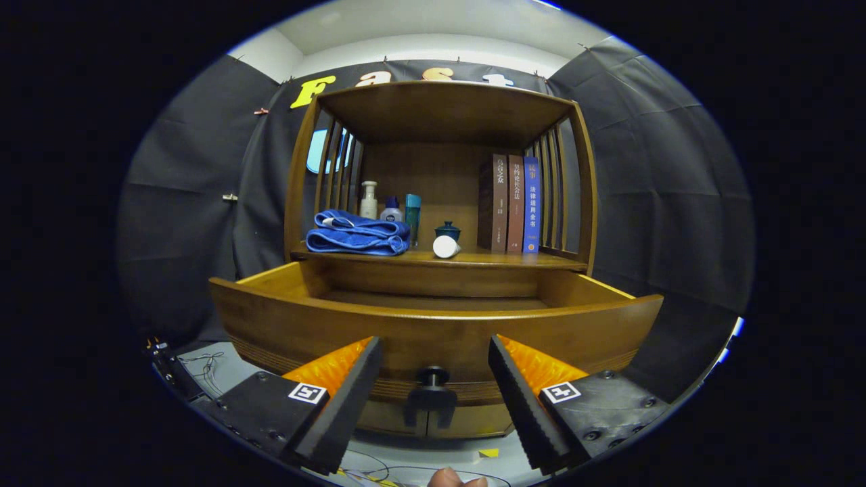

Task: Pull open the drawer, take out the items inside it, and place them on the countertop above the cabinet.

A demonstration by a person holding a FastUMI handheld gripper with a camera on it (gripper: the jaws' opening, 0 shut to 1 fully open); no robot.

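The hand-held gripper is released, its fingers spread wide and gripping nothing. The dark knob of the drawer sits between the fingers, touched by neither. The drawer is pulled out from the wooden cabinet; the visible part of its floor is bare, and the part behind the front panel is hidden. On the counter above the drawer lie a folded blue towel, a pump bottle, a small blue-capped bottle and a teal tube behind the towel, a white cylinder on its side, and a dark lidded cup just behind it. Three books stand upright at the right end of the counter. A fingertip shows below the gripper.
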